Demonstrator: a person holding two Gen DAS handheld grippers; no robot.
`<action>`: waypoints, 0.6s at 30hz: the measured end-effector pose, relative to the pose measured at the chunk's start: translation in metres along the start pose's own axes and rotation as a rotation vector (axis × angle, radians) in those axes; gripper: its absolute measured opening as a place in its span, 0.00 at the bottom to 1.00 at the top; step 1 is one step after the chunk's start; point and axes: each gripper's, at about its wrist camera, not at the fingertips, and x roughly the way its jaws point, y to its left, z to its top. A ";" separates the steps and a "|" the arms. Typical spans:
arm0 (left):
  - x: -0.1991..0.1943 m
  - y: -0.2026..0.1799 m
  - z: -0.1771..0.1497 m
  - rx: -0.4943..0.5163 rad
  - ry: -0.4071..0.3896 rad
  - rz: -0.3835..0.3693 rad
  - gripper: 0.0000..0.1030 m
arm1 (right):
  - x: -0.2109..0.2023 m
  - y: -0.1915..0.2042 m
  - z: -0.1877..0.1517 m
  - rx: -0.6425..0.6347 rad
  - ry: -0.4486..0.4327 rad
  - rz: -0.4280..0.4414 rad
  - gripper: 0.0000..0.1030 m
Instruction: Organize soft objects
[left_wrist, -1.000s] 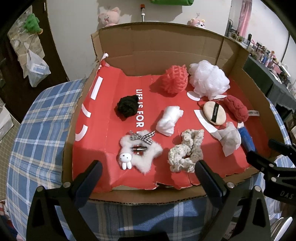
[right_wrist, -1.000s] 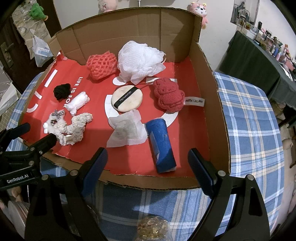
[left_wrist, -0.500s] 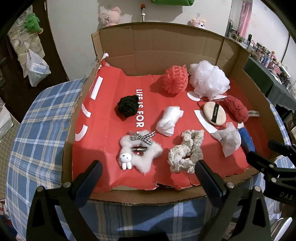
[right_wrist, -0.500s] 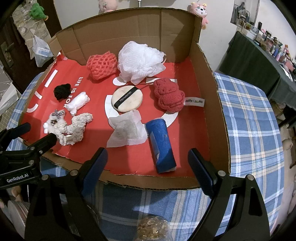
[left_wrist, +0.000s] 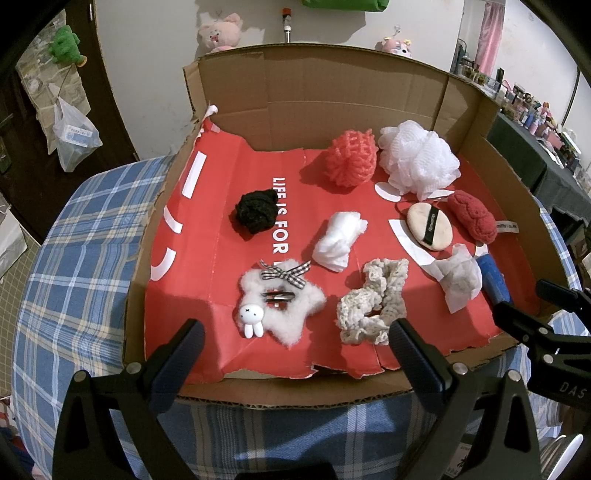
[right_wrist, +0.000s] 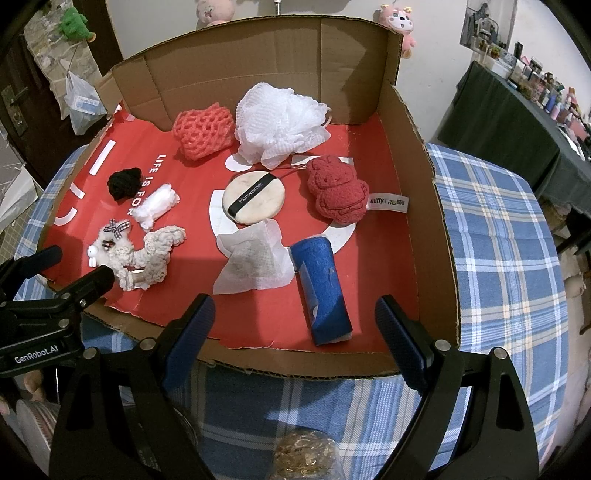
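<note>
Soft objects lie on the red lining of an open cardboard box (left_wrist: 325, 92): a fluffy white bunny clip (left_wrist: 279, 304), a cream crochet scrunchie (left_wrist: 373, 301), a white wad (left_wrist: 338, 240), a black scrunchie (left_wrist: 256, 210), a coral net ball (left_wrist: 352, 157), a white mesh pouf (right_wrist: 280, 122), a powder puff (right_wrist: 255, 197), a red plush (right_wrist: 338, 190), a tissue sachet (right_wrist: 255, 260) and a blue roll (right_wrist: 321, 288). My left gripper (left_wrist: 291, 349) is open and empty at the box's front edge. My right gripper (right_wrist: 293, 323) is open and empty before the blue roll.
The box sits on a blue plaid tablecloth (right_wrist: 498, 240). A gold-coloured bundle (right_wrist: 304, 458) lies under my right gripper. Plush toys (left_wrist: 219, 31) sit behind the box wall. A dark cluttered table (right_wrist: 517, 110) stands at the right.
</note>
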 end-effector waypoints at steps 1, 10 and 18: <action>0.000 0.000 0.000 0.000 0.000 0.000 0.99 | 0.000 0.000 0.000 0.001 0.000 0.001 0.86; 0.000 0.000 -0.001 -0.002 -0.001 0.000 0.99 | 0.000 0.000 0.000 -0.001 -0.001 0.001 0.86; 0.000 -0.001 0.000 -0.001 -0.003 0.004 0.99 | -0.001 -0.001 0.000 0.002 -0.003 0.002 0.86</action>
